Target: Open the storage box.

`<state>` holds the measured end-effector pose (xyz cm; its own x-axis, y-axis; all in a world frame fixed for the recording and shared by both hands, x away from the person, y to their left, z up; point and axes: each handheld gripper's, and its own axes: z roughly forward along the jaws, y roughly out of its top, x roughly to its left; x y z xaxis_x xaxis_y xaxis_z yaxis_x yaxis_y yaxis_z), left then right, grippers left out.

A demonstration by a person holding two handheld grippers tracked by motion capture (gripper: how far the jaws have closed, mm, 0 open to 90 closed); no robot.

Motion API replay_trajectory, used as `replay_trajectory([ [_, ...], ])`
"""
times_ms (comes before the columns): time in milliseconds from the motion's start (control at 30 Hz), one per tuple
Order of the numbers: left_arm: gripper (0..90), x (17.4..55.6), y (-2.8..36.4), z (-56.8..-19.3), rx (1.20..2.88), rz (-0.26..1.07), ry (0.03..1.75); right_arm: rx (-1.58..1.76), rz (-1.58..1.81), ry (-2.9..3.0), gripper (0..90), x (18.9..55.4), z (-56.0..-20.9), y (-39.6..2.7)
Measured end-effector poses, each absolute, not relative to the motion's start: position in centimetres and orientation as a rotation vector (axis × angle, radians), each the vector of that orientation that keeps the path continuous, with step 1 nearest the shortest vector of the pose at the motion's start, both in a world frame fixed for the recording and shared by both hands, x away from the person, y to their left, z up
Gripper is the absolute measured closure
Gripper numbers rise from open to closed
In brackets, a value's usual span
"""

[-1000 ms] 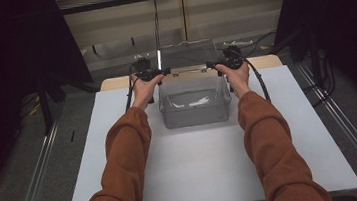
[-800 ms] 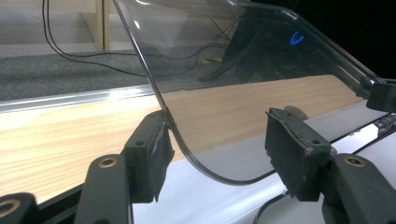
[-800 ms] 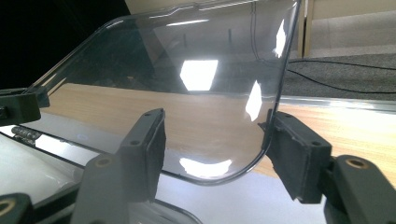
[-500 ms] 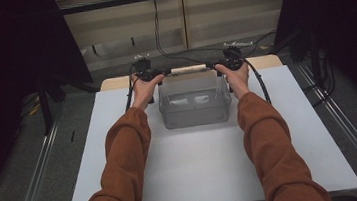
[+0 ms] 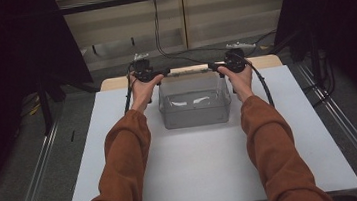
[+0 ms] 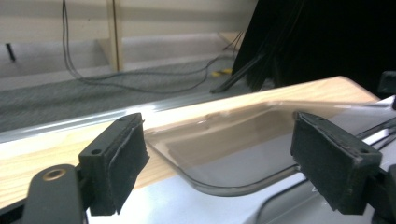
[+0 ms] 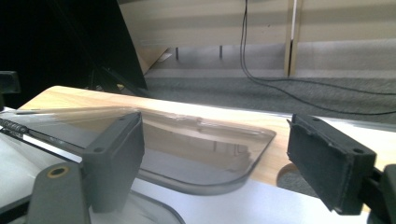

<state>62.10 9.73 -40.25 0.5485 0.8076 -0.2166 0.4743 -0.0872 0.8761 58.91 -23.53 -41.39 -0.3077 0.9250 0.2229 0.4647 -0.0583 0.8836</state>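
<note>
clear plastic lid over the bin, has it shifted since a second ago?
Cannot tell. In the high view the clear plastic lid blends into the clear plastic bin, which keeps its place against the white table.

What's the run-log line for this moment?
left gripper: jaws just opening, clear lid corner between, unpressed | right gripper: same | lid over clear bin | white table

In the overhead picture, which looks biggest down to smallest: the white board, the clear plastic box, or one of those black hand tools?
1. White board
2. Clear plastic box
3. Left gripper and right gripper, which look alike in size.
</note>
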Motion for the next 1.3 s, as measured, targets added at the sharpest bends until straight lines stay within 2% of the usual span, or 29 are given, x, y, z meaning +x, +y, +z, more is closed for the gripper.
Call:
replay_trajectory([
  [200, 10.6, 61.0, 9.8, -40.3, 1.77, 0.477, 1.064, 1.441, 1.353, 1.739, 12.5, 58.0, -41.1, -24.1],
  [367, 7.0, 59.8, 9.8, -39.5, 1.756, 0.496, 1.022, 1.405, 1.372, 1.741, 7.4, 57.1, -41.1, -24.0],
  [567, 2.4, 58.5, 10.1, -39.8, 1.717, 0.487, 0.982, 1.333, 1.367, 1.751, 5.5, 56.0, -40.2, -23.9],
  [767, 2.4, 57.3, 10.4, -39.9, 1.69, 0.507, 0.955, 1.288, 1.345, 1.738, 4.2, 55.0, -39.9, -23.7],
  [1033, 2.4, 56.1, 10.9, -38.8, 1.674, 0.596, 0.9, 1.254, 1.348, 1.705, 2.6, 53.9, -39.3, -23.6],
  [1300, 2.4, 54.6, 11.0, -38.7, 1.649, 0.614, 0.892, 1.227, 1.336, 1.686, 0.6, 52.6, -39.4, -23.2],
])
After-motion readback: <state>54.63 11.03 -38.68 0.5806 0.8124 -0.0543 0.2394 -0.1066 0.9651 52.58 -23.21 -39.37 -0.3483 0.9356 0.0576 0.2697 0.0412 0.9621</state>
